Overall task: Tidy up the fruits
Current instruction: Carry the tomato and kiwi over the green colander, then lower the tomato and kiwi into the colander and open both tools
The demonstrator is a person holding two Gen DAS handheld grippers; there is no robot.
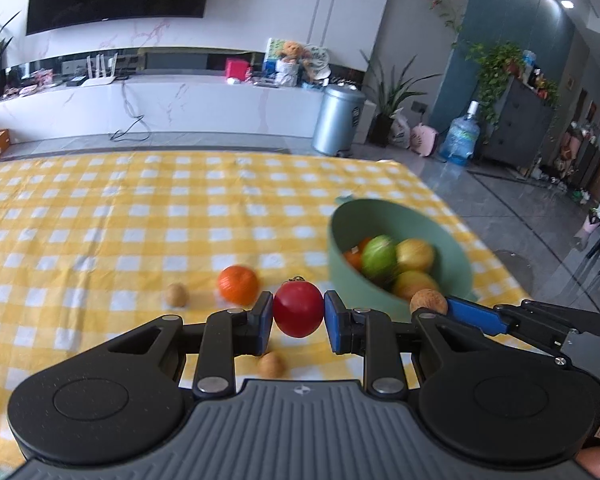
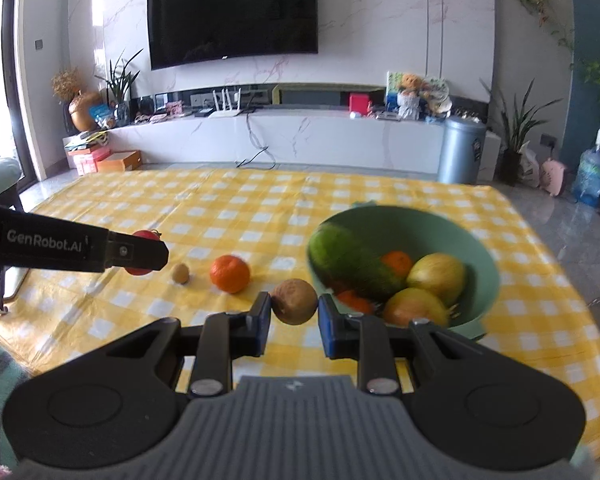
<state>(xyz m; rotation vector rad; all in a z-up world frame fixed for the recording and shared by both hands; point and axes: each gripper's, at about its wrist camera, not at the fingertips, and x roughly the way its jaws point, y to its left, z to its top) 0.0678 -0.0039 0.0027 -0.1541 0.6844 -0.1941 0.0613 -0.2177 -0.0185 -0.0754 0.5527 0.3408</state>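
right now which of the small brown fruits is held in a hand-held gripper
The brown fruit clamped in the right hand-held gripper, beside the green bowl. The other brown ones lie loose on the checked cloth.

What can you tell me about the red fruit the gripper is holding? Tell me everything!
The red fruit is round, smooth and shiny, like a tomato or small apple, with a little dark stem on top. The left gripper is shut on it, one blue pad pressing each side. It hangs in the air above the yellow checked cloth, touching nothing but the pads. An orange lies on the cloth beyond it to its left, and the green bowl of fruit sits to its right.
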